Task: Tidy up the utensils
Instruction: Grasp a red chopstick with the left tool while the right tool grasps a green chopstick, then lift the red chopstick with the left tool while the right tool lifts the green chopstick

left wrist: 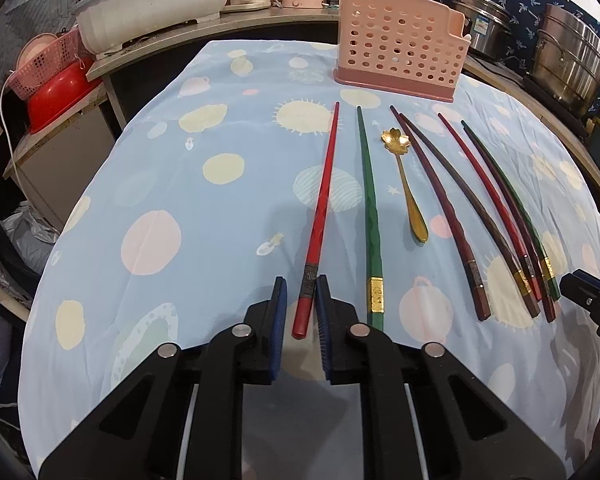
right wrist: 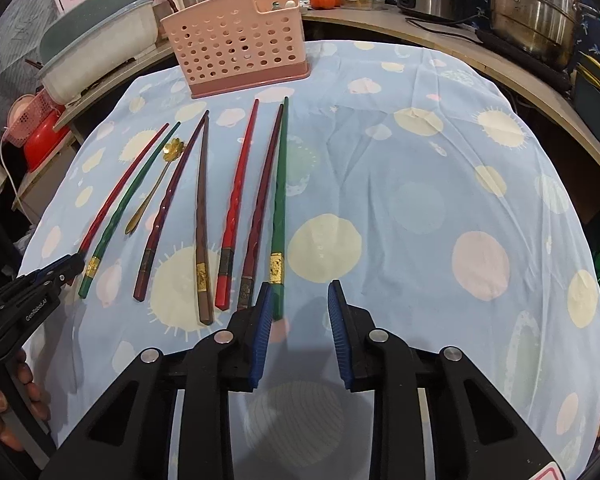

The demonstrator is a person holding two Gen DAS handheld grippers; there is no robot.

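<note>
While the left gripper point(left wrist: 302, 300) sits low over the near edge of the table point(left wrist: 148, 184), its blue pads flank the butt end of the leftmost red chopstick point(left wrist: 320, 204). The right pad touches the banded section; on the left a thin gap seems to remain, so the jaws are nearly closed around the stick and a firm clamp cannot be confirmed. Stick's long axis runs from the near edge toward the far edge, thin tip pointing at the pink perforated utensil holder point(left wrist: 400, 48) standing at the far edge.

Just right of it lies a green chopstick point(left wrist: 367, 200), parallel, then a gold flower-bowl spoon point(left wrist: 404, 184), bowl toward the holder.

Right gripper point(right wrist: 298, 300): jaws part open, gripping nothing. Its left pad lies just beside the butt of the rightmost green chopstick point(right wrist: 280, 200), which stays outside the gap; bare cloth shows between the pads. That stick also points tip-first to the far edge. A hand point(right wrist: 4, 404) holds the left gripper's handle.
</note>
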